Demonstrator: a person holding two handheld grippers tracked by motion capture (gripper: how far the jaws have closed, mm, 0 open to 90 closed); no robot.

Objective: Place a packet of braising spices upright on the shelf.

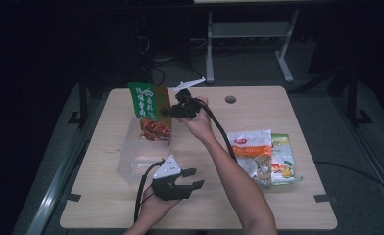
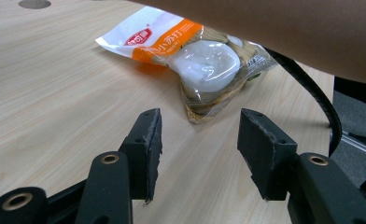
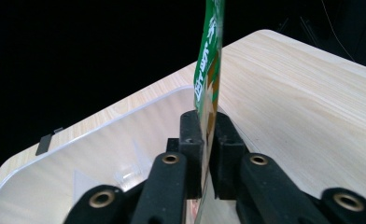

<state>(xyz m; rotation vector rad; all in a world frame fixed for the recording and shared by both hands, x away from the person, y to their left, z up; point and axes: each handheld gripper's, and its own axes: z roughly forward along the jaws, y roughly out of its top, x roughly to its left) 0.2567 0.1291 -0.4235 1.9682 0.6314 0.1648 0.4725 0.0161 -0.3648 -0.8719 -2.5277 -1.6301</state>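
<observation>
Green pouch, high view: the pouch (image 1: 150,110) stands upright over a clear tub (image 1: 142,157) at the table's (image 1: 107,196) left half, its lower end inside the tub.
Right gripper, high view: the right gripper (image 1: 168,111) holds the pouch by its right edge.
Left gripper, high view: the left gripper (image 1: 196,178) rests near the front edge, jaws spread, nothing between them.
Bags, high view: an orange-and-white bag (image 1: 252,154) lies on a green-trimmed one (image 1: 283,159) at right.
Left gripper view: spread jaws point at the orange-and-white bag (image 2: 190,60) (a forearm crosses above).
Right gripper view: jaws sit close on the pouch (image 3: 209,70), a thin gap on one side; the tub's rim (image 3: 125,112) lies beneath.
</observation>
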